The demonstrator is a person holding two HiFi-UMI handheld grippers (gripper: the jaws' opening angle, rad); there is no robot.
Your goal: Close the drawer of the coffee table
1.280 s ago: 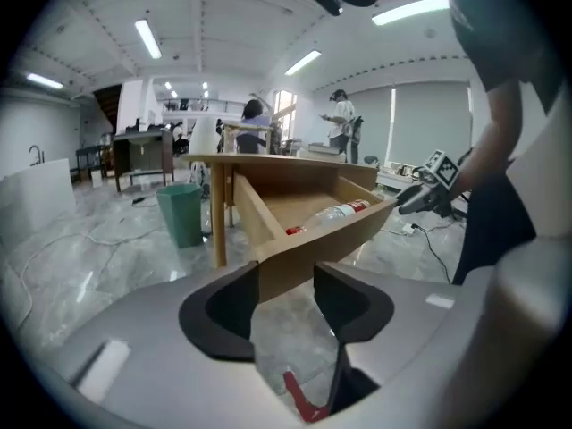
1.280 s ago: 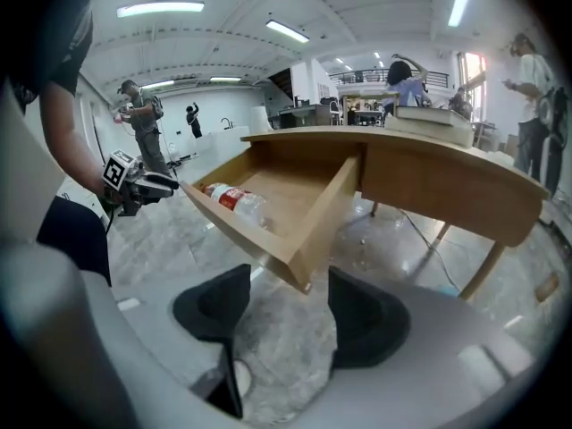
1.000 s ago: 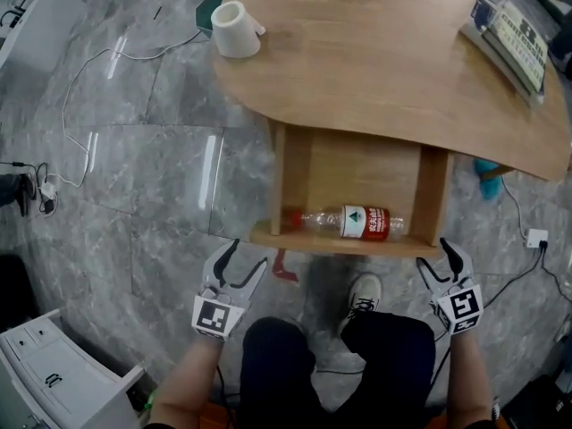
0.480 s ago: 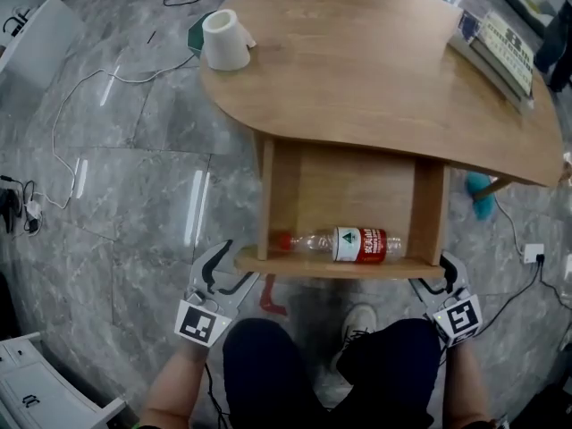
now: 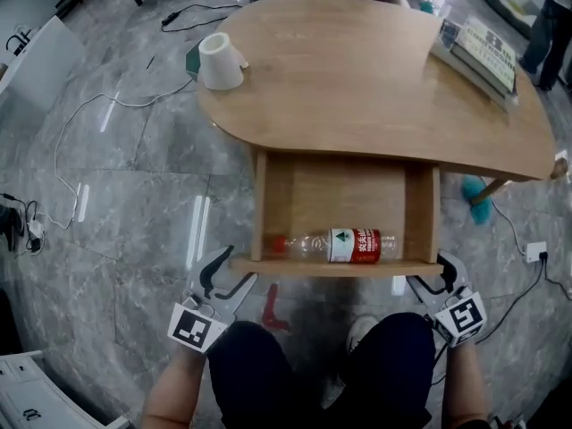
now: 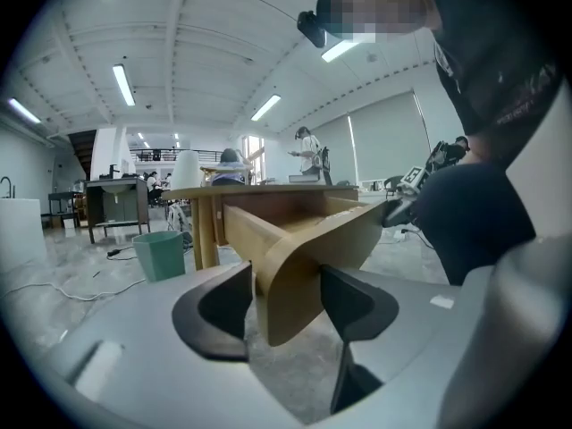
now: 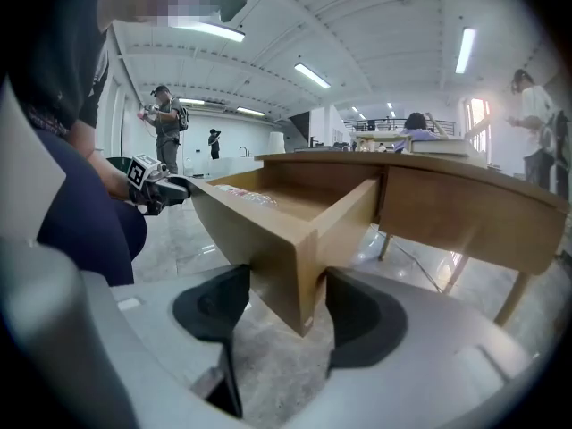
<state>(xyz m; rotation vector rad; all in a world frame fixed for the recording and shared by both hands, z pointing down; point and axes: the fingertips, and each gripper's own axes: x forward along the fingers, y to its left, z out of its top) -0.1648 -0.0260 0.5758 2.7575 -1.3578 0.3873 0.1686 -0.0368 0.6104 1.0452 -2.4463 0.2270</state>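
Under the near edge of the coffee table (image 5: 357,79), the drawer (image 5: 340,195) stands pulled out toward the person, with its front panel closest to the knees. Inside, a clear bottle (image 5: 335,245) with a red label lies on its side along the front panel.

At the left front corner of the drawer, the left gripper (image 5: 234,268) straddles the wood. Its jaws have just been closing but remain spread, with the corner between them. The pads appear to sit just beside the wood; firm contact cannot be confirmed.

At the right front corner, the right gripper (image 5: 433,273) also straddles the wood, jaws spread, with a narrow gap on either side.

On the tabletop, a white cup (image 5: 219,61) stands near the left edge and a stack of books (image 5: 478,52) lies at the far right.
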